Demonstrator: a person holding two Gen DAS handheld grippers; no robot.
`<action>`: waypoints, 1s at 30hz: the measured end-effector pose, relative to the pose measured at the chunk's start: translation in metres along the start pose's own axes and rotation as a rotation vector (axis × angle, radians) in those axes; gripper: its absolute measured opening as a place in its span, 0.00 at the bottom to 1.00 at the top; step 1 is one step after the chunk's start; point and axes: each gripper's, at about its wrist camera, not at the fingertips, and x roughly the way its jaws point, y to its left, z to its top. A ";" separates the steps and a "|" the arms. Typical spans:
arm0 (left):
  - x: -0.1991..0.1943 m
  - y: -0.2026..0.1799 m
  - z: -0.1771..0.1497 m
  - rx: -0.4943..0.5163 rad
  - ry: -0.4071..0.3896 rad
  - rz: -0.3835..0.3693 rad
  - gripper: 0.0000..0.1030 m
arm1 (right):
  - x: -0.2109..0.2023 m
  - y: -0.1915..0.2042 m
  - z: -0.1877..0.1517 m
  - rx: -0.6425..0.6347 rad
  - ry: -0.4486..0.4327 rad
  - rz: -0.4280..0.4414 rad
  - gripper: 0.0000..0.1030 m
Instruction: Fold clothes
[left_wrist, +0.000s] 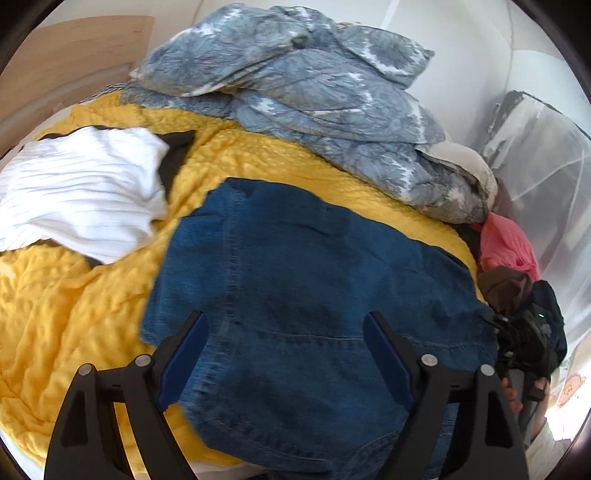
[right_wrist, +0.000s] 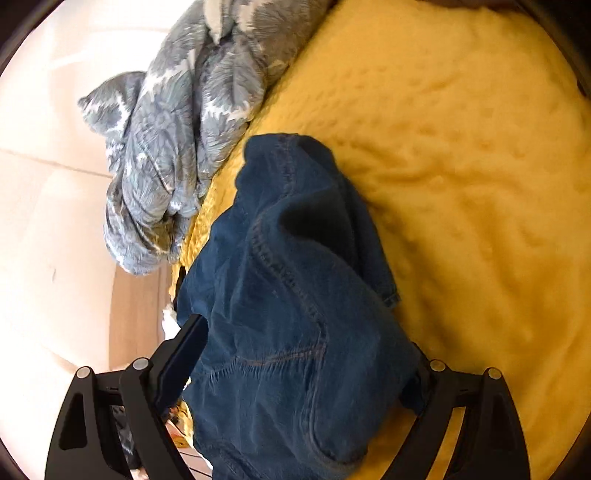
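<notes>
A blue denim garment (left_wrist: 306, 288) lies spread on the yellow quilted bedspread (left_wrist: 66, 306). My left gripper (left_wrist: 284, 328) hovers over its near part, jaws wide open, nothing pinched. At the garment's right edge a hand (left_wrist: 512, 398) holds the other black tool. In the right wrist view the denim (right_wrist: 288, 295) is bunched and rises between the fingers of my right gripper (right_wrist: 303, 347). Its jaws stand wide open. The left finger (right_wrist: 184, 354) shows, and cloth covers the right fingertip. The bedspread (right_wrist: 461, 166) stretches beyond.
A white ribbed garment (left_wrist: 81, 192) lies at the left over something dark. A grey-blue floral duvet (left_wrist: 295, 85) is heaped at the back and hangs over the bed's edge (right_wrist: 159, 166). Pink (left_wrist: 506, 240) and brown (left_wrist: 506, 284) cloths sit at the right by clear sheeting (left_wrist: 546, 166).
</notes>
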 end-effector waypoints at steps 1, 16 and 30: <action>0.000 -0.008 0.000 0.017 -0.001 -0.012 0.84 | 0.003 0.000 0.000 -0.002 0.003 -0.008 0.88; 0.049 -0.140 -0.012 0.448 0.057 0.039 0.84 | 0.018 0.013 -0.004 -0.206 0.056 -0.114 0.88; 0.040 0.069 0.022 -0.085 0.058 0.257 0.83 | 0.008 0.009 0.001 -0.153 0.037 -0.079 0.88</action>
